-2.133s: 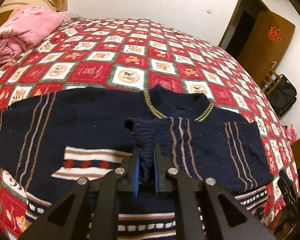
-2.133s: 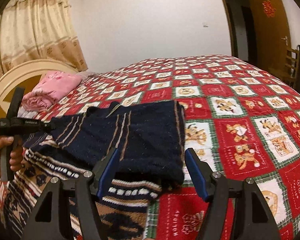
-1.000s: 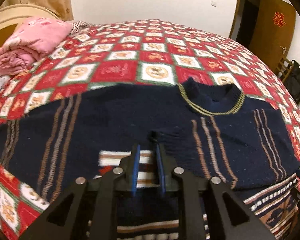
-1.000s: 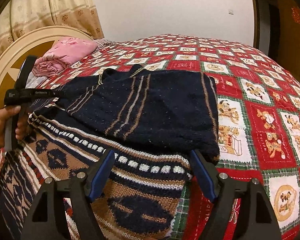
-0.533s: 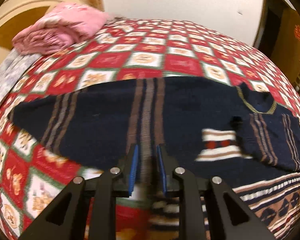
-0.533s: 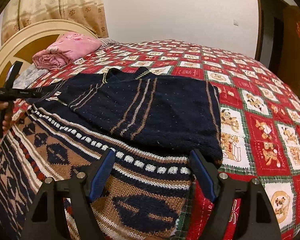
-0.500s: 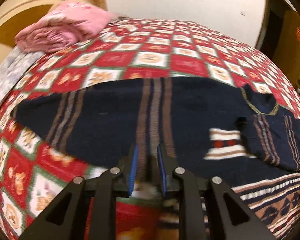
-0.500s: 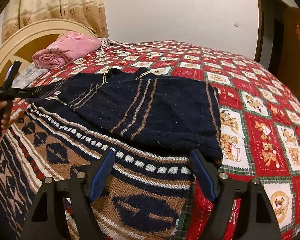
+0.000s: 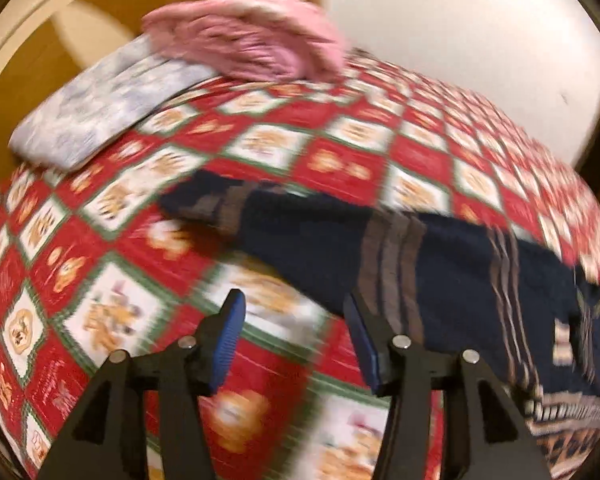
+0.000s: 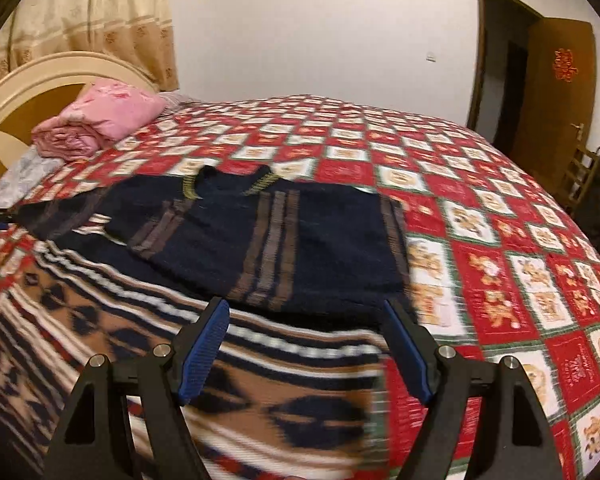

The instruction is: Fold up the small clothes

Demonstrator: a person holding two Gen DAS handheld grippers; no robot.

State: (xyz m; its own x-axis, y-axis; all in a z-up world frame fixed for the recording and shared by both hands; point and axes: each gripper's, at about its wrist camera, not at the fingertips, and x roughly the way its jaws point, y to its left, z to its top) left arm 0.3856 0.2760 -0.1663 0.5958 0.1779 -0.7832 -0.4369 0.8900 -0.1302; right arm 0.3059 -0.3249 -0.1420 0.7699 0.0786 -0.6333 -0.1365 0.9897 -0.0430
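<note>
Since the frame a second ago, the left hand-held gripper has swung away from the middle of the dark navy knitted sweater with brown stripes toward its left sleeve; its jaws have just been opening and now stand apart with nothing between them, over bare bedspread just beside the near edge of that sleeve. That sleeve lies stretched out flat to the left on the red, white and green checked bedspread with cartoon squares, its cuff at the far left end. The left wrist view is motion-blurred. The right hand-held gripper is wide open and empty, held above the patterned brown, white and navy lower band of the sweater. In the right wrist view the right sleeve is folded in across the chest, and the yellow-striped collar lies at the far side. The sweater occupies the near left part of the bed. A folded pink quilt rests at the far left on a pale grey-blue patterned pillow, against the cream curved wooden headboard. A brown wooden door stands open at the far right.
</note>
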